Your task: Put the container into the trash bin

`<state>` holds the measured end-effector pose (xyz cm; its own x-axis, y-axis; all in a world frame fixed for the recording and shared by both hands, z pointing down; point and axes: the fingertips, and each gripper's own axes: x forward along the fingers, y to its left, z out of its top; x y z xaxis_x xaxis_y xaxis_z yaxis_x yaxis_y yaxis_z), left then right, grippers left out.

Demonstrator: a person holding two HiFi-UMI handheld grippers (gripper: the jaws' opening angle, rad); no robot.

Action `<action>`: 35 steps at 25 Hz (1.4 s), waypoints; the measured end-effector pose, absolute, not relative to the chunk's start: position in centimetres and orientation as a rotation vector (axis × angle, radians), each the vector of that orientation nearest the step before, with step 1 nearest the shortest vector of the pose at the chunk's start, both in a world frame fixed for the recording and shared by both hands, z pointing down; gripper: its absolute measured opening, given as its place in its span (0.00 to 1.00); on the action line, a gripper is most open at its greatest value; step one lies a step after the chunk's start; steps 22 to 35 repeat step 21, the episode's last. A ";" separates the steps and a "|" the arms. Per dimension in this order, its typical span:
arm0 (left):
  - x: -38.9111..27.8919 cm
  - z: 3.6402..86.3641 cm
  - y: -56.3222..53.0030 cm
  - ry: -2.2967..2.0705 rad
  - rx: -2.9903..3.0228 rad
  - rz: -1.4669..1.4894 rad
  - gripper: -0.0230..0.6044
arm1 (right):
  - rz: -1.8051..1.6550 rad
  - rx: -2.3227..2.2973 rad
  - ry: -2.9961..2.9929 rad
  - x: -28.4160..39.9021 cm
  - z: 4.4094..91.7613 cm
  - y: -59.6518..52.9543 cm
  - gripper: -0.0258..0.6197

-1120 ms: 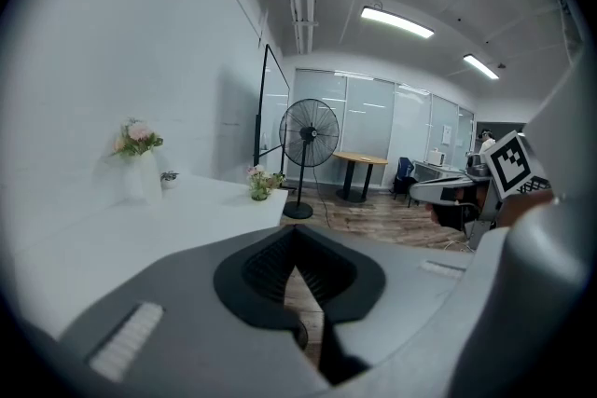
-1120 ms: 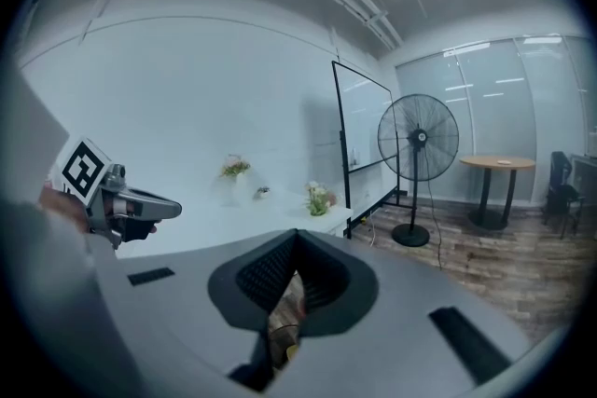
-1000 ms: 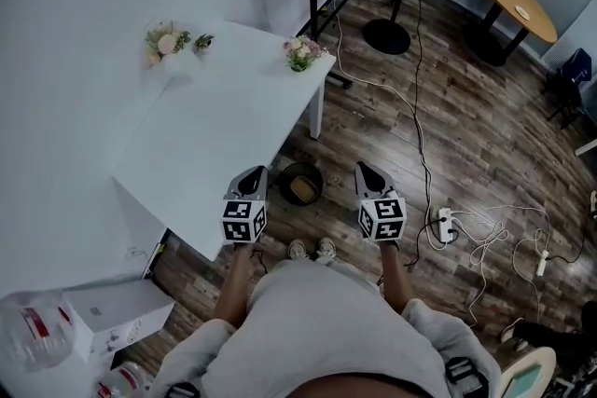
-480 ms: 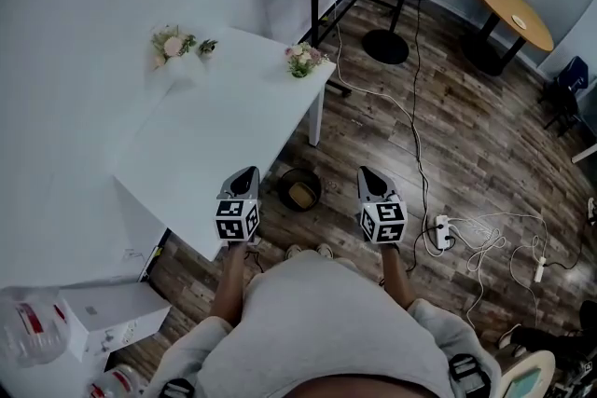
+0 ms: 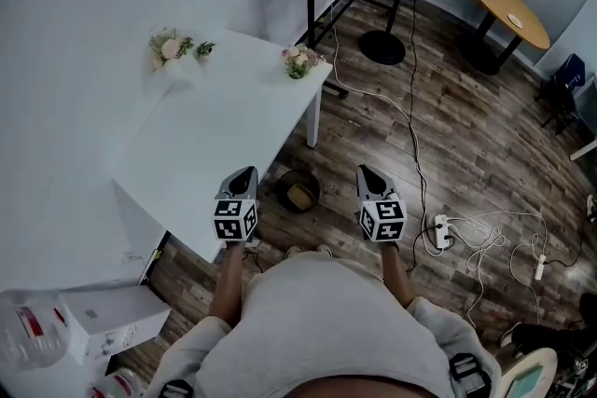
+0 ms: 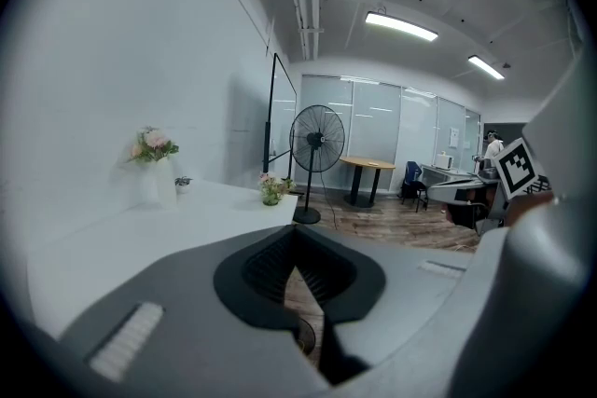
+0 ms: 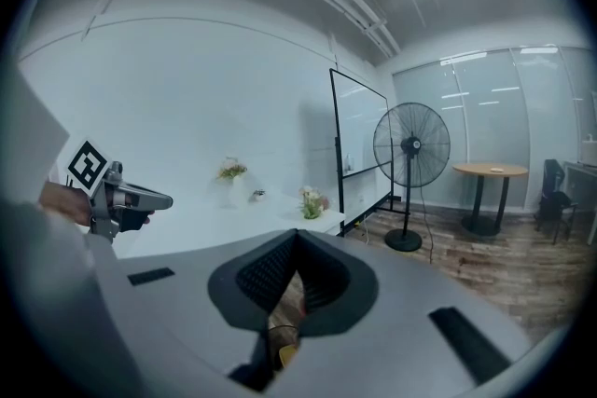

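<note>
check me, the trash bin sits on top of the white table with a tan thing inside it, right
Not quite: the trash bin sits on the wooden floor beside the white table, not on top of it, as the head view shows. A tan thing is inside it.

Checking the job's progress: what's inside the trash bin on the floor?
A tan object, likely the container, lies inside the dark trash bin. Anything beneath it is covered, and the bin's bottom is too shadowed to read.
</note>
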<state>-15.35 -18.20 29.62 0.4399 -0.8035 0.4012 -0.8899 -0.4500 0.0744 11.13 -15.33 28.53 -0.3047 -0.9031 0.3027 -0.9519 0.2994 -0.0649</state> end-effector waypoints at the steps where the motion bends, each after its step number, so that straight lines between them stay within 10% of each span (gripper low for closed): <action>1: -15.4 29.7 -18.2 -1.462 2.420 0.450 0.05 | 0.344 1.714 -2.355 11.2 28.5 -15.3 0.06; 35: -14.3 30.2 -18.5 -1.449 2.421 0.458 0.05 | 0.346 1.701 -2.343 11.3 29.2 -15.9 0.06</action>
